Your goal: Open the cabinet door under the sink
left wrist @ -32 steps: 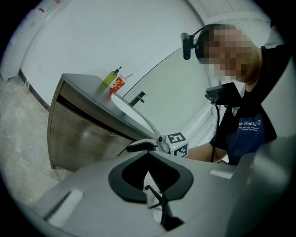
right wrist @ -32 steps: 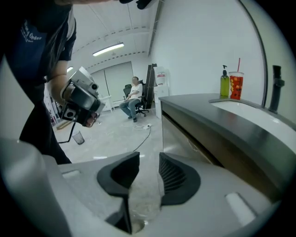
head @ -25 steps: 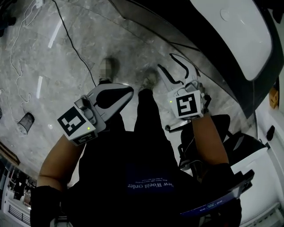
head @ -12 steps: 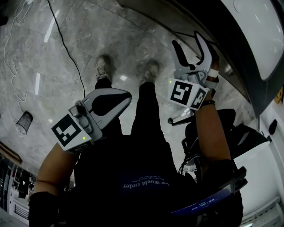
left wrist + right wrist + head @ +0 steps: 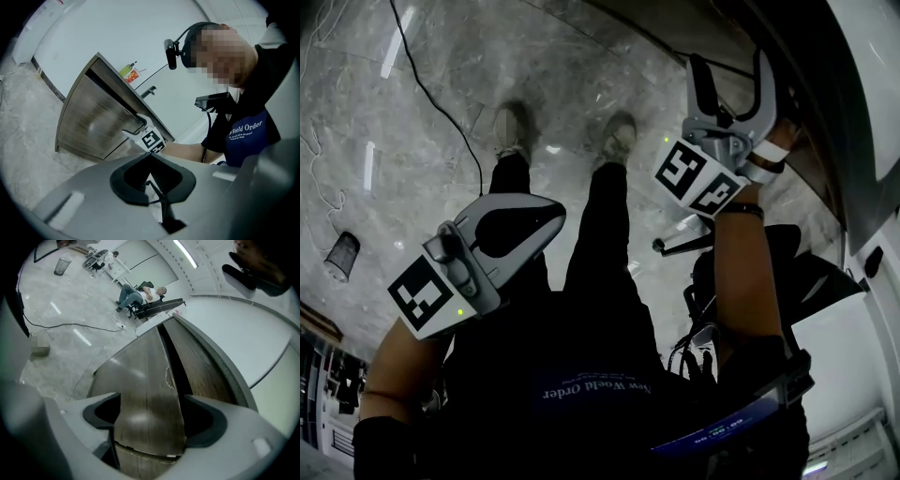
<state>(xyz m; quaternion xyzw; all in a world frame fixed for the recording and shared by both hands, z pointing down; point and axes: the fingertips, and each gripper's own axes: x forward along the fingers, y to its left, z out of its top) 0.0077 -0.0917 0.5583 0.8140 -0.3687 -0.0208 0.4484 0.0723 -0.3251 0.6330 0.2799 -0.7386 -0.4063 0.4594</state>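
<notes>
Left gripper: fingers closed tip to tip, nothing between them. Beyond, a wood-grain cabinet stands on the floor. The counter carries a faucet and bottle.

**Right side tight at cabinet, left side open floor**

Right tool, jaws opening, is close in front of the wood cabinet door. The door face shows across the gap between the jaws, pads not pressing it. Dark slit between the two doors is narrow. Sink rim closes off room above. Black chair crowds behind the right arm. Left tool, jaws together, hangs over open floor. Obstacles there: cable, bin well apart, person's legs just beside.
</notes>
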